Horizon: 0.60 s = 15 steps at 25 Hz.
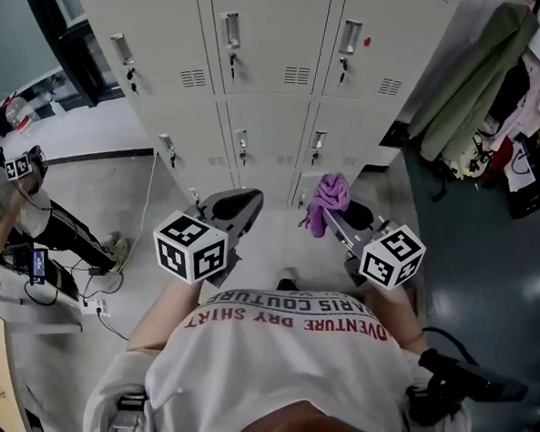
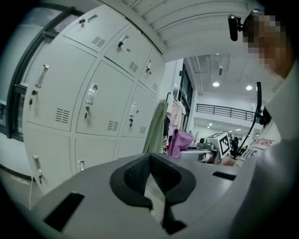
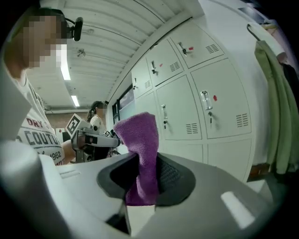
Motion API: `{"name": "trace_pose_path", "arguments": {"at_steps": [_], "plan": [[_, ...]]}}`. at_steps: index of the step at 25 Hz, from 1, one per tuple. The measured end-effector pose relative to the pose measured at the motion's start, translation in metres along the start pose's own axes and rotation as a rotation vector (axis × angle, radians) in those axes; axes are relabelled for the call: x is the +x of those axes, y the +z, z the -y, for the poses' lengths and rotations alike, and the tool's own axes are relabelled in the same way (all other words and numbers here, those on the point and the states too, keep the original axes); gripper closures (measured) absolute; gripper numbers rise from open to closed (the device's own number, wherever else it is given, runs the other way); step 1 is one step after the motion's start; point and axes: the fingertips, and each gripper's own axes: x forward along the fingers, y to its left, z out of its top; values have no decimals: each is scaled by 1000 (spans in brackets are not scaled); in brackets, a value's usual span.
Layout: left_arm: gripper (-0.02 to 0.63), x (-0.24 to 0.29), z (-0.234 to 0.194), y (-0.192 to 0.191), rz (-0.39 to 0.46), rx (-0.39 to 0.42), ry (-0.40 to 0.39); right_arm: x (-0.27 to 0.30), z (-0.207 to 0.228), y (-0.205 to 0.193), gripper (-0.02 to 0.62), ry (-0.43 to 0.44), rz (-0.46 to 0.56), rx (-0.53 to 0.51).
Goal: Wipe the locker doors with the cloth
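A bank of pale grey locker doors (image 1: 272, 37) stands right in front of me, each with a handle and a small vent; it also fills the left gripper view (image 2: 93, 107) and the right gripper view (image 3: 210, 107). My right gripper (image 1: 336, 216) is shut on a purple cloth (image 1: 329, 198), which sticks up between the jaws (image 3: 140, 135) and flops over at the top. My left gripper (image 1: 244, 200) is held level beside it, a little short of the lower lockers, its jaws (image 2: 150, 161) shut with nothing in them. Neither gripper touches a door.
A person (image 1: 32, 223) sits on the floor at the left among cables (image 1: 111, 274). Coats and clothes (image 1: 479, 77) hang right of the lockers. A dark bag (image 1: 460, 387) lies on the floor at my right. A dark window frame (image 1: 53, 33) adjoins the lockers' left end.
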Motion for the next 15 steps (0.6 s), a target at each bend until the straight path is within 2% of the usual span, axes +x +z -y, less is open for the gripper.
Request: {"name": "trace_pose_path", "arguments": {"at_steps": [4,7,10,15], "plan": [[606,-102,33,-56,-36,-14,-18,-12,-114,-53,508,15,-36,86],[606,-159,57,-82,-47,-42,-33,-28,-181,-74,508,24,-72,118],[606,-202,84,-94,-44,-56,-51,-48,-230,-78,508,16,-89,112],[606,-254,123,-94,-13,-38,-55,-76,-283,-69,508,25,-93,87]]}}
